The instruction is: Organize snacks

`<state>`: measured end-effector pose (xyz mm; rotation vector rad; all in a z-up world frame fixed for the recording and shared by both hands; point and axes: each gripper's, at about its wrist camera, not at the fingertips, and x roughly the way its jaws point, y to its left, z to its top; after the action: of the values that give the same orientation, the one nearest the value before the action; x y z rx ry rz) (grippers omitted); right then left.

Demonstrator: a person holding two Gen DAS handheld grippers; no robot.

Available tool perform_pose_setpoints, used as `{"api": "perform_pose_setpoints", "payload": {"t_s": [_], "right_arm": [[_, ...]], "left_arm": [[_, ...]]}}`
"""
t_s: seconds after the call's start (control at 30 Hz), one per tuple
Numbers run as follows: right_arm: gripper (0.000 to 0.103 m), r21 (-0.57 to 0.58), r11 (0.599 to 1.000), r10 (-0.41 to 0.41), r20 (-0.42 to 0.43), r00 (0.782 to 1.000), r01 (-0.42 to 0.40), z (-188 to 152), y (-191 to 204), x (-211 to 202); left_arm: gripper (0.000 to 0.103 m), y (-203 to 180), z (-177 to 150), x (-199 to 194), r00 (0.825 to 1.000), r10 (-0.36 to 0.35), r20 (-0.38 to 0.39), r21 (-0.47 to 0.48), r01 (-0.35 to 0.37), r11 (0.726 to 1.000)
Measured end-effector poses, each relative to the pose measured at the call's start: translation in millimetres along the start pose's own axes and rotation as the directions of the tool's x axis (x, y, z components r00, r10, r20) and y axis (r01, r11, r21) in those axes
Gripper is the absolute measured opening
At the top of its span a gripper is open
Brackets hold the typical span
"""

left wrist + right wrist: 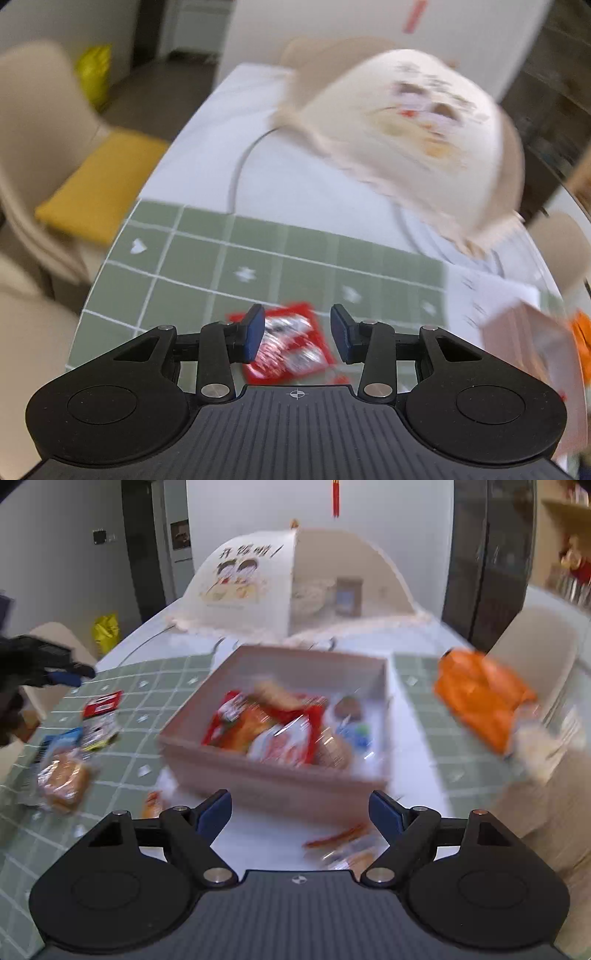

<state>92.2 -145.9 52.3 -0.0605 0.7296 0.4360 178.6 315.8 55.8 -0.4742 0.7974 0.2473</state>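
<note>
While both views are smeared by motion, the big things are clear enough: a table (122, 775) covered with a green checked cloth (207, 258), and at its far end a cream mesh food cover (258, 587) with a cartoon of two children printed on it. In the middle of the cloth stands a low pink box (280, 775), and inside it lie several snack packets, mostly red and orange ones, in a loose pile. To the right of the box, near the table edge, lies an orange bag (480, 705). At the left of the box, apart from it, some snacks are scattered on the cloth: a wrapped bun (64, 779), a blue packet (61, 740) and a small red packet (103, 703). The right gripper (301, 808) hovers in front of the box's near wall, its jaws opening with nothing between them; just under it lies a small packet which I think is a sausage stick (340, 836). The left gripper (297, 330) hangs above a red packet with silver print (290, 343), its jaws half apart and not touching the packet.
</note>
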Motion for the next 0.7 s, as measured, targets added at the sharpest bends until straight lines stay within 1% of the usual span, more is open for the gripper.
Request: {"api": "perform_pose_setpoints", "payload": {"t_s": [0.03,0.1,0.13,0.2,0.23,0.3,0.33,0.37,0.4,0.43,0.47,0.5,0.57,0.63,0.7], "right_arm": [[0.082,0.000,1.000,0.020,-0.009,1.000,-0.020,-3,5,3],[0.082,-0.011,0.998,0.054,-0.026,0.998,-0.054,-4,22,8],[0.082,-0.018,0.997,0.071,-0.035,0.997,-0.072,-4,29,11],[0.082,-0.034,0.994,0.102,-0.053,0.993,-0.104,-1,47,21],[0.082,-0.044,0.992,0.113,-0.054,0.992,-0.115,1,56,27],[0.082,-0.057,0.990,0.124,-0.052,0.991,-0.126,6,73,42],[0.081,-0.055,0.990,0.128,-0.059,0.990,-0.132,9,79,50],[0.075,-0.056,0.989,0.136,-0.070,0.988,-0.140,11,85,59],[0.060,-0.060,0.987,0.145,-0.086,0.986,-0.150,12,90,66],[0.050,-0.069,0.985,0.149,-0.107,0.983,-0.157,13,95,73],[0.039,-0.083,0.984,0.147,-0.127,0.981,-0.159,13,100,78],[0.036,-0.098,0.983,0.143,-0.136,0.980,-0.157,12,103,81],[0.031,-0.118,0.980,0.144,-0.151,0.978,-0.163,10,107,82],[0.028,-0.115,0.979,0.150,-0.170,0.974,-0.171,7,104,80],[0.028,-0.115,0.980,0.137,-0.183,0.974,-0.159,3,99,77]], "left_arm": [[0.043,4,2,10,1.000,-0.007,-0.016,-0.006,0.007,1.000],[0.043,4,2,23,0.999,-0.005,-0.045,0.031,0.006,1.000],[0.041,0,-1,27,0.998,-0.001,-0.059,0.069,0.005,0.998],[0.038,-10,-6,28,0.998,0.004,-0.059,0.153,0.005,0.988],[0.035,-16,-9,27,0.998,-0.004,-0.068,0.180,0.016,0.984],[0.032,-26,-19,23,0.995,-0.041,-0.094,0.221,0.061,0.973],[0.028,-31,-26,21,0.991,-0.062,-0.121,0.240,0.090,0.967],[0.027,-36,-35,19,0.986,-0.081,-0.144,0.255,0.116,0.960],[0.027,-40,-44,15,0.982,-0.095,-0.166,0.261,0.137,0.956],[0.026,-43,-56,10,0.976,-0.114,-0.185,0.258,0.160,0.953],[0.026,-46,-64,4,0.975,-0.129,-0.179,0.258,0.173,0.950],[0.026,-47,-73,-1,0.972,-0.143,-0.186,0.257,0.188,0.948],[0.026,-48,-88,-11,0.957,-0.195,-0.214,0.213,0.240,0.947],[0.024,-47,-99,-15,0.933,-0.250,-0.260,0.148,0.294,0.944],[0.026,-50,-108,-19,0.891,-0.323,-0.320,0.095,0.369,0.924]]}}
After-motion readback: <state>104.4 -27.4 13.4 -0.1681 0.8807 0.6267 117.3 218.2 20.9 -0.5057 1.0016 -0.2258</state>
